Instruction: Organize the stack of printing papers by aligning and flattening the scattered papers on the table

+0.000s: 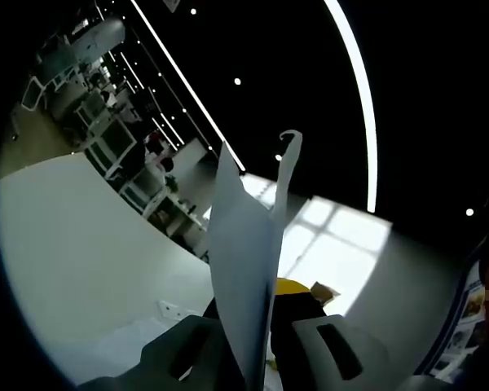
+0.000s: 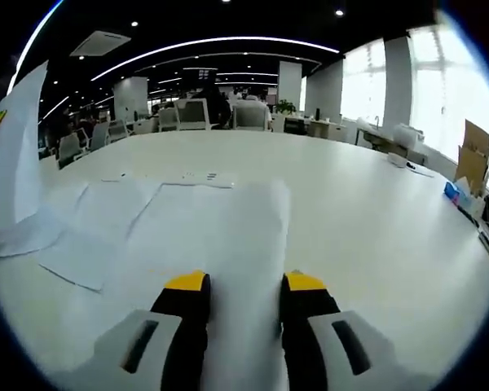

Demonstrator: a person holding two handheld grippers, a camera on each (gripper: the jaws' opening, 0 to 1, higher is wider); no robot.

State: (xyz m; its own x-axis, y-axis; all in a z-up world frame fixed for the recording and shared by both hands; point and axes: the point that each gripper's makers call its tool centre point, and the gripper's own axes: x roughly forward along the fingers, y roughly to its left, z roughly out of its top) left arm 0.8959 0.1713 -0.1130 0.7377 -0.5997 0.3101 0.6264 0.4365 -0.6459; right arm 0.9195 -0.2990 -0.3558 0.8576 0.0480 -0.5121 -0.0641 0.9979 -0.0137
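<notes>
White sheets (image 1: 246, 269) clenched in left tongs (image 1: 257, 342); right tongs (image 2: 244, 297) released over blank papers (image 2: 147, 220)

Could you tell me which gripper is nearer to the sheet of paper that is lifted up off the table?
Left. The left gripper has its jaws closed on the raised sheet, holding it on edge. The right gripper is low over other sheets on the table.

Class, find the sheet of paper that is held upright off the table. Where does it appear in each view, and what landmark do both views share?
Left gripper view: the upright sheet stands at centre, pinched between the left claw jaws, top edge curling.
Right gripper view: the same sheet rises at the far left edge, above the scattered papers.
Shared landmark: the white table, seen in the left gripper view at.
</notes>
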